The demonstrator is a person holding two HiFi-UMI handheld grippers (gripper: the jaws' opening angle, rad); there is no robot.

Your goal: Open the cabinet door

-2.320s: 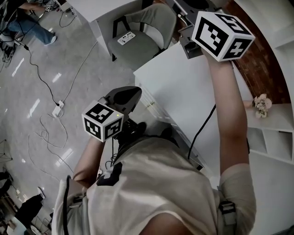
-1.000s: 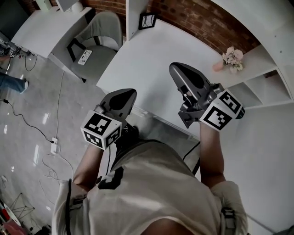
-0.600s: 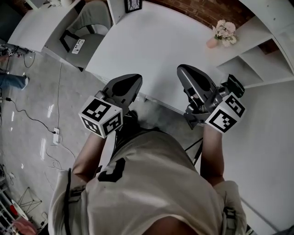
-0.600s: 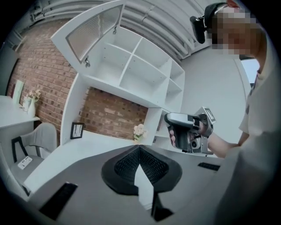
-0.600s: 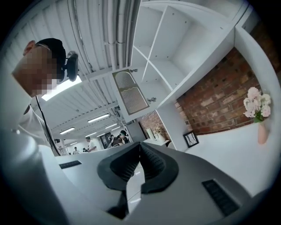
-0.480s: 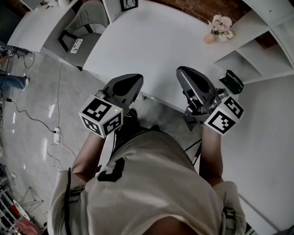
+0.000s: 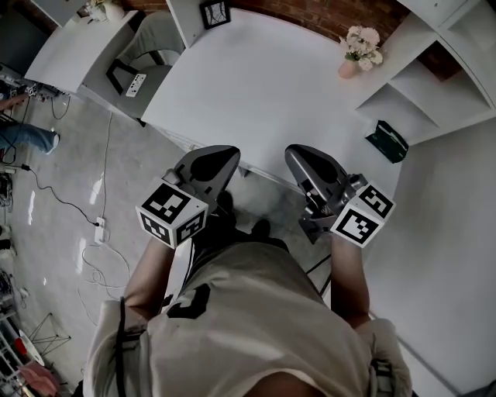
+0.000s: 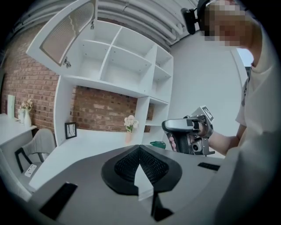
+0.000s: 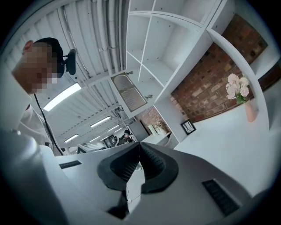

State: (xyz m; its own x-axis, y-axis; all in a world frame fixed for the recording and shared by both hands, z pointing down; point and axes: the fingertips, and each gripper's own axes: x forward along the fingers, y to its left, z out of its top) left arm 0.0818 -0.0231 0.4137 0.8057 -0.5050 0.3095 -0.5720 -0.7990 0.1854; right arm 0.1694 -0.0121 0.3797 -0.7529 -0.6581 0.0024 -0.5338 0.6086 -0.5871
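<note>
In the head view the desk fills the upper middle of the frame. A vase of flowers stands at its upper right and a picture frame at its top edge. The chair sits upper left, with a remote on its seat. The shelf unit runs along the right. In the left gripper view the cabinet door juts out at upper left.

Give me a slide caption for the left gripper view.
Left gripper, jaws shut and empty, faces the white shelf unit with its upper cabinet door swung open.
</note>
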